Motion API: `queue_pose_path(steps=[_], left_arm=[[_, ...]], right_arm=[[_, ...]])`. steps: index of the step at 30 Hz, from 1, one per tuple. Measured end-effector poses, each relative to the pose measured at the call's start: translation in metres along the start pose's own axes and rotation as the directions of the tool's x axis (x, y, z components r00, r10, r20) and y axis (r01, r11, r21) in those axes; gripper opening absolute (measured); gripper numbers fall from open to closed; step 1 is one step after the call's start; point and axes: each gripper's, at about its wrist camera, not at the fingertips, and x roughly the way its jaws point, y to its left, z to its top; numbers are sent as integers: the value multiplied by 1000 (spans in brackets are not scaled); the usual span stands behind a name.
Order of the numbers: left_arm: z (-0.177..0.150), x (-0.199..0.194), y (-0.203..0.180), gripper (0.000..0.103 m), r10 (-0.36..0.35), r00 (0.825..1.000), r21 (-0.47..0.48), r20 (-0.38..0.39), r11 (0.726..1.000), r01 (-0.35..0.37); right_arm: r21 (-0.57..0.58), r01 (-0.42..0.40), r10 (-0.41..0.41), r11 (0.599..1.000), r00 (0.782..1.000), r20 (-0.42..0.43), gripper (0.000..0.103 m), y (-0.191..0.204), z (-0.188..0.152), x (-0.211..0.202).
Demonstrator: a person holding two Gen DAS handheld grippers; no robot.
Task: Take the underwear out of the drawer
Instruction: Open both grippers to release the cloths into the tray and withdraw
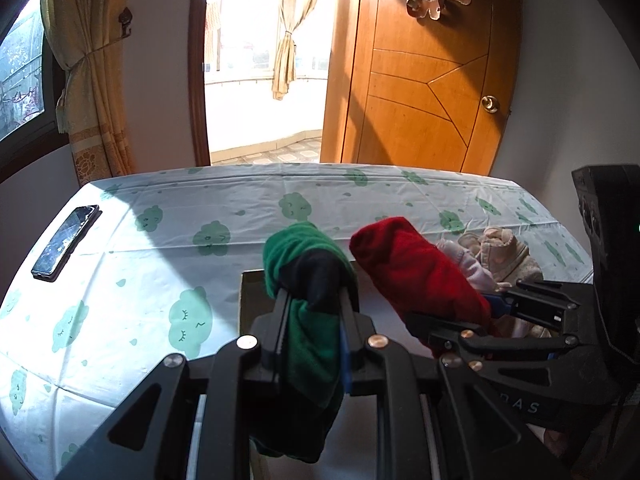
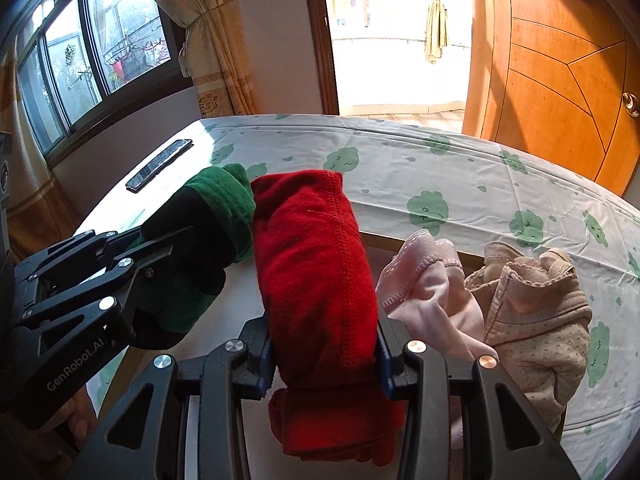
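My left gripper (image 1: pixel 314 304) is shut on a rolled green and black underwear (image 1: pixel 308 256), held up above the drawer's front edge (image 1: pixel 250 300); it also shows in the right wrist view (image 2: pixel 208 224). My right gripper (image 2: pixel 324 344) is shut on a rolled red underwear (image 2: pixel 316 264), which shows beside the green one in the left wrist view (image 1: pixel 416 268). A pink underwear (image 2: pixel 436 296) and a beige dotted one (image 2: pixel 536 312) sit to the right of the red one, in the drawer.
A table under a white cloth with green cloud prints (image 1: pixel 160 264) stretches ahead. A black phone (image 1: pixel 66 242) lies at its far left. Behind are a curtain (image 1: pixel 96 80), an open doorway (image 1: pixel 264 80) and a wooden door (image 1: pixel 424 80).
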Motion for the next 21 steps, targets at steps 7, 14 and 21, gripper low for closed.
queue_pose_path(steps=[7, 14, 21], left_arm=[[-2, 9, -4, 21, -7, 999, 10, -42, 1000, 7], [-5, 5, -7, 33, -9, 1000, 5, -30, 1000, 9], [-11, -6, -7, 43, -17, 1000, -13, -2, 1000, 17]], right_arm=[[40, -20, 21, 999, 1000, -13, 44, -12, -4, 9], [60, -28, 29, 998, 999, -15, 55, -14, -4, 10], [60, -32, 30, 998, 999, 35, 64, -14, -11, -10]])
